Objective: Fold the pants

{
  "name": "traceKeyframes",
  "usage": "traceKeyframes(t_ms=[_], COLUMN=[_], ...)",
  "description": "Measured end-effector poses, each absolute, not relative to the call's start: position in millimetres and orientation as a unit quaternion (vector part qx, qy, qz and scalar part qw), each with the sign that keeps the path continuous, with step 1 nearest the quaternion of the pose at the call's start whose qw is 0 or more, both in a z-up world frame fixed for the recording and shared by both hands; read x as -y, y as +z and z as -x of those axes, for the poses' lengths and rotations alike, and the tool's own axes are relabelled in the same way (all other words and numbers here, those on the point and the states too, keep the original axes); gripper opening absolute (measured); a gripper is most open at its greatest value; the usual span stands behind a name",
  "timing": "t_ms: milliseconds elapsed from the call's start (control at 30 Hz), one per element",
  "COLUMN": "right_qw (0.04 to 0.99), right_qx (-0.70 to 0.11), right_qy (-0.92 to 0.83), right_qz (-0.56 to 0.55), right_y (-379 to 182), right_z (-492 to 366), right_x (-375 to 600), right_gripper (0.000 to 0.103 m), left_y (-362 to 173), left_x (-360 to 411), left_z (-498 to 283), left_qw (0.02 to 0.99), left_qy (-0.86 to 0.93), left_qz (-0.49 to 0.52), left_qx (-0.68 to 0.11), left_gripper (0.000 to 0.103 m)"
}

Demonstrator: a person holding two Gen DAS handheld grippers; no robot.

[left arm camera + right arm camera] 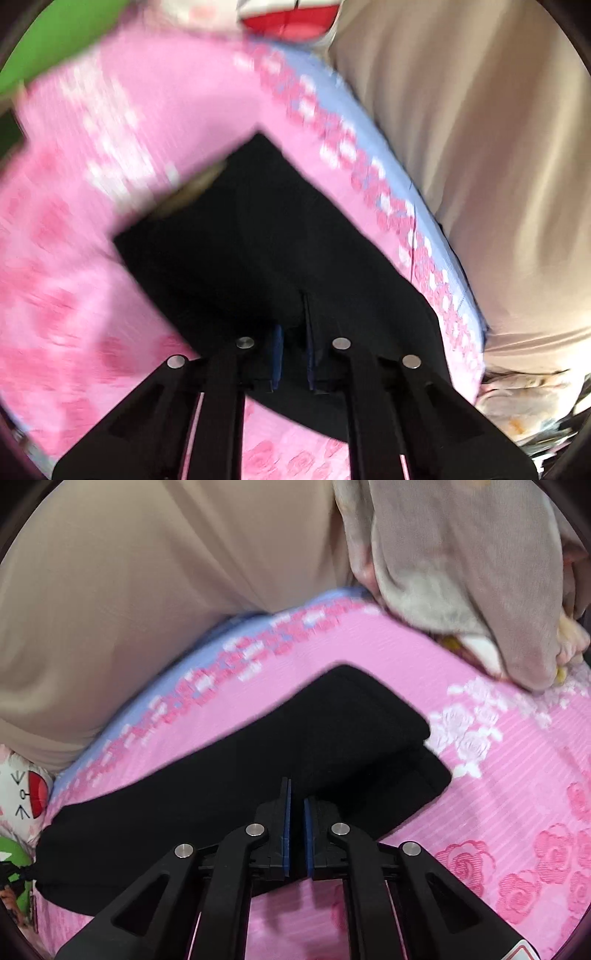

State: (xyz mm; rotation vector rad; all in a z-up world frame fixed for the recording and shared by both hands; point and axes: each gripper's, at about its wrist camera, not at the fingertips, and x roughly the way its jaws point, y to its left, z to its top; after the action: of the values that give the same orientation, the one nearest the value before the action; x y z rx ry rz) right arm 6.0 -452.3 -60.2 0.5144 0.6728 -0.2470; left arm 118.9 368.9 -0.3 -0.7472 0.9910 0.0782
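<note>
Black pants [258, 236] lie folded in layers on a pink flowered bedspread [92, 221]. In the left wrist view my left gripper [293, 332] sits over the near edge of the pants, its blue pads a small gap apart with dark cloth between and around them; the view is blurred. In the right wrist view the pants [258, 746] show as a thick folded bundle with a folded end at the right. My right gripper [296, 794] is over the bundle's near edge, blue pads nearly together with a narrow gap.
A person in beige clothing [480, 147] stands against the bed's blue-edged side [332, 92]. A beige garment and a hand [461, 572] are at the upper right of the right wrist view. A cartoon cushion [26, 790] and a green object [55, 33] lie at the bed's edge.
</note>
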Motion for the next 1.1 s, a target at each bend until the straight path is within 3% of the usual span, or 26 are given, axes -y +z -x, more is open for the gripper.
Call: traceKeyframes(t_ms=[100,167,233,300,433,600,767,833,867,1000,1100], right_qw=[0.903,0.883,0.880,0.877,0.874,0.878,0.879,0.889,0.895,0.912,0.877], right_qx=[-0.333,-0.375,-0.368,-0.361,-0.366,-0.346,-0.344,-0.338,-0.339,-0.312,-0.380], right_qy=[-0.118,-0.133,-0.125,-0.129,-0.129,-0.145,-0.152,-0.150,-0.157,-0.191,-0.193], right_qz=[-0.243,-0.248,-0.272,-0.289,-0.292,-0.296,-0.293,-0.270,-0.245,-0.185,-0.221], right_y=[-55.3,-78.6,-88.4,-85.3,-85.6,-73.7,-71.5,-66.9,-60.1,-40.6,-84.4], right_z=[3.4,1.7,7.5,12.6,11.5,28.1,15.7,5.5,1.5,17.5,11.9], right_x=[452.0,458.1,463.2,469.8,474.0,484.5,501.5,498.9,493.4,484.7,507.6], right_gripper=[0.005,0.005,0.006,0.014,0.020,0.042,0.041,0.005,0.006,0.006,0.016], left_y=[-1.2,-34.4,-54.8,-47.1,-41.1,-21.2,14.0,24.6,26.7,26.0,12.1], left_x=[-371.3,-377.2,-379.5,-374.5,-366.8,-353.6,-297.9,-260.4,-247.4,-179.9,-151.2], left_z=[-114.5,-118.2,-118.0,-117.5,-121.5,-88.2,-72.4,-73.4,-75.2,-82.0,-88.6], left_qw=[0.817,0.792,0.785,0.794,0.800,0.823,0.868,0.886,0.891,0.908,0.913], left_qy=[0.074,0.101,0.100,0.108,0.123,0.162,0.164,0.149,0.146,0.131,0.117], left_qz=[0.305,0.294,0.299,0.286,0.255,0.226,0.128,0.085,0.073,-0.001,-0.023], left_qx=[-0.483,-0.525,-0.534,-0.525,-0.529,-0.496,-0.450,-0.431,-0.425,-0.398,-0.391], left_gripper=[0.009,0.009,0.011,0.012,0.015,0.038,0.041,0.053,0.060,0.063,0.075])
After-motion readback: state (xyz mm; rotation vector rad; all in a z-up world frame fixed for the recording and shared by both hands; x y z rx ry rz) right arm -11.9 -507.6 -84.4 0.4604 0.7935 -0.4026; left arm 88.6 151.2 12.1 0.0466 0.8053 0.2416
